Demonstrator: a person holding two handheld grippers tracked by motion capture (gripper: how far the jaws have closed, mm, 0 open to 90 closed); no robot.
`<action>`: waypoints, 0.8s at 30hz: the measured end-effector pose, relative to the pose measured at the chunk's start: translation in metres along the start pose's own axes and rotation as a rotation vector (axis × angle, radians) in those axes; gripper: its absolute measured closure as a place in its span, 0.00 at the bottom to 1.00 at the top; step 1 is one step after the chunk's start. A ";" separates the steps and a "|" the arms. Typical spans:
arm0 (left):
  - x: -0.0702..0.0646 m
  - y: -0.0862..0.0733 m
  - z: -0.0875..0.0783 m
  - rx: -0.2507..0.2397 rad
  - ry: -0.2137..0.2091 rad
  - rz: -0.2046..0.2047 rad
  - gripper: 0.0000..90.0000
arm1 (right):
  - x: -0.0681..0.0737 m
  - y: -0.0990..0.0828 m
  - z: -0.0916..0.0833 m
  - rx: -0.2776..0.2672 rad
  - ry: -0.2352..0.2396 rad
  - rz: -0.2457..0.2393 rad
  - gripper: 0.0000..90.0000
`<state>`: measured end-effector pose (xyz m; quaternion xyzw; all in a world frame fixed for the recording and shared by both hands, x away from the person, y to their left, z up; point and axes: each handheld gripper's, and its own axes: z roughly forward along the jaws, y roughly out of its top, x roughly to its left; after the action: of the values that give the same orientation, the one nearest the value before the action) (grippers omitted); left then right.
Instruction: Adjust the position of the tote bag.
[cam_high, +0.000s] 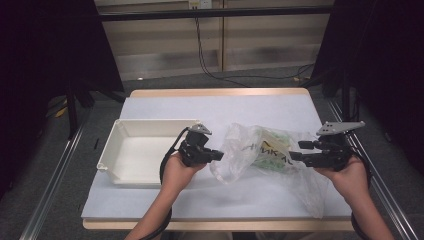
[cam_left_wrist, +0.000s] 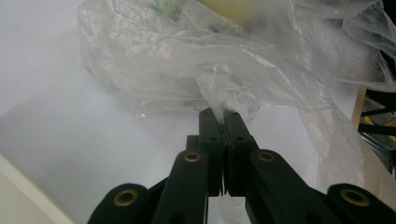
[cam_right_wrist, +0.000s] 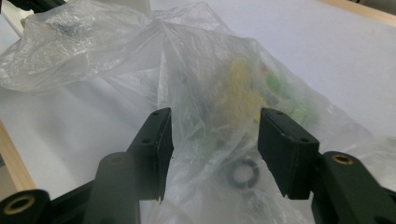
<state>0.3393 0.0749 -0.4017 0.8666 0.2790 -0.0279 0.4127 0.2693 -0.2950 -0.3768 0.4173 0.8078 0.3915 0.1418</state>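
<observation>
The left tongs (cam_left_wrist: 223, 122) are clamped on a fold of the clear plastic bag (cam_high: 265, 155) lying mid-desk (cam_high: 215, 107) beside the white tray (cam_high: 142, 150), apparently anchoring it so the right tongs (cam_right_wrist: 214, 144), jaws apart around the film, can grip its yellow-green contents (cam_high: 272, 149).

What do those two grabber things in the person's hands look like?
Both are black. The left claw and right claw each have two flat, blocky black jaws on jointed bars with brass-coloured rings at the pivots. A grey three-cornered plate with small holes sits on top of each. A black cable loops back from the left one. The forearms are bare, with no sleeves visible.
</observation>
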 end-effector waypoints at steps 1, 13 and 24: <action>0.000 0.000 0.000 0.002 0.000 -0.001 0.98 | 0.001 0.001 0.002 0.004 0.003 -0.004 0.51; 0.000 -0.002 0.000 -0.005 -0.001 -0.004 0.98 | 0.024 0.009 0.027 0.027 0.044 -0.061 0.45; 0.008 -0.007 -0.009 -0.014 0.029 -0.021 0.99 | 0.009 -0.005 0.033 0.053 0.022 -0.058 0.93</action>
<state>0.3411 0.0884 -0.4027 0.8610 0.2941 -0.0178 0.4146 0.2797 -0.2726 -0.4012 0.3929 0.8312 0.3701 0.1332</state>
